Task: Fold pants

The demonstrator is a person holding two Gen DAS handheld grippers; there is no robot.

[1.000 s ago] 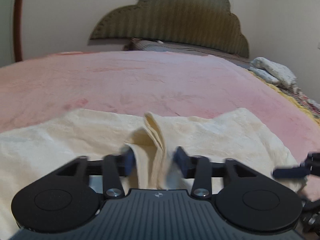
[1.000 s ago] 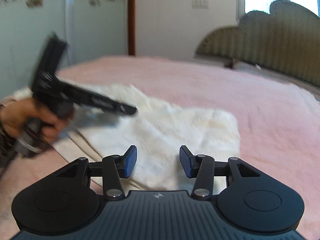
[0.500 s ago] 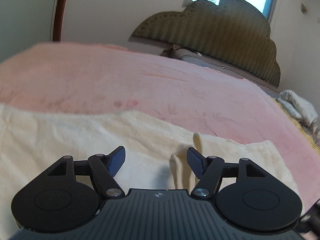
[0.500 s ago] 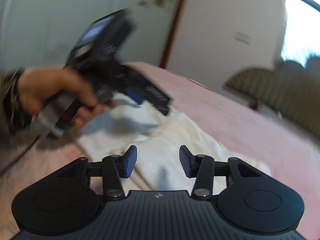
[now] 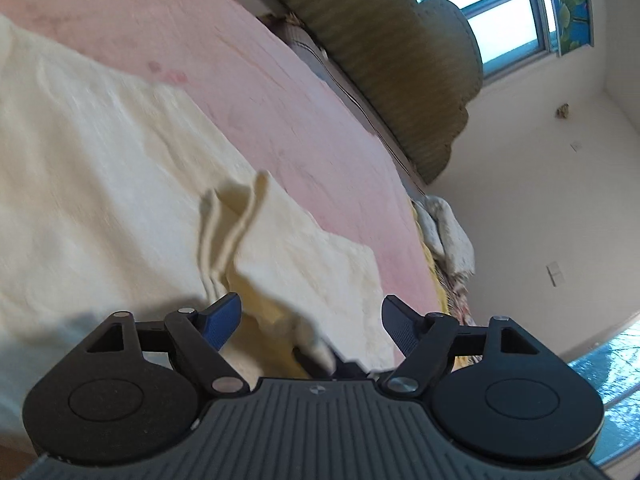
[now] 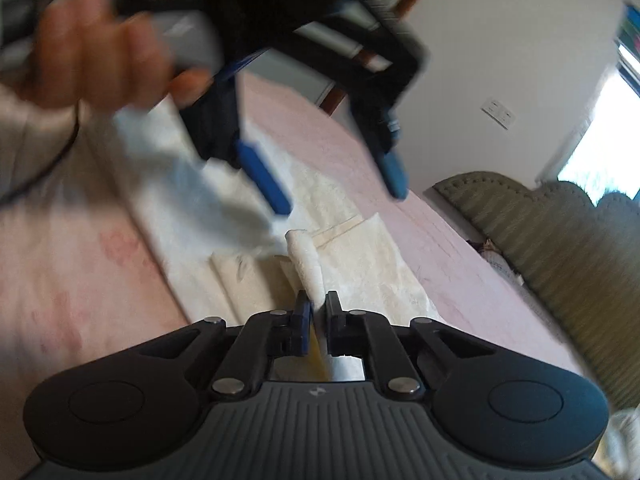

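Observation:
Cream fleece pants (image 5: 100, 168) lie spread on a pink bed (image 5: 248, 80), with a raised fold (image 5: 236, 220) standing up ahead of my left gripper (image 5: 312, 320). The left gripper is open and tilted, hovering over the fabric. In the right wrist view my right gripper (image 6: 317, 312) is shut on a pinched ridge of the pants (image 6: 306, 260), lifting it. The left gripper (image 6: 336, 184) shows there too, above the pants (image 6: 360, 256), blurred, fingers apart, held by a hand (image 6: 100, 48).
A green padded headboard (image 5: 392, 52) stands at the far end of the bed, also in the right wrist view (image 6: 560, 240). A bundle of light cloth (image 5: 444, 236) lies at the bed's right edge. White walls and a window (image 5: 512, 20) are behind.
My right gripper has closed on a ridge of the pants. My left gripper has let go of the fold, opened wide and tilted, lifting above the fabric.

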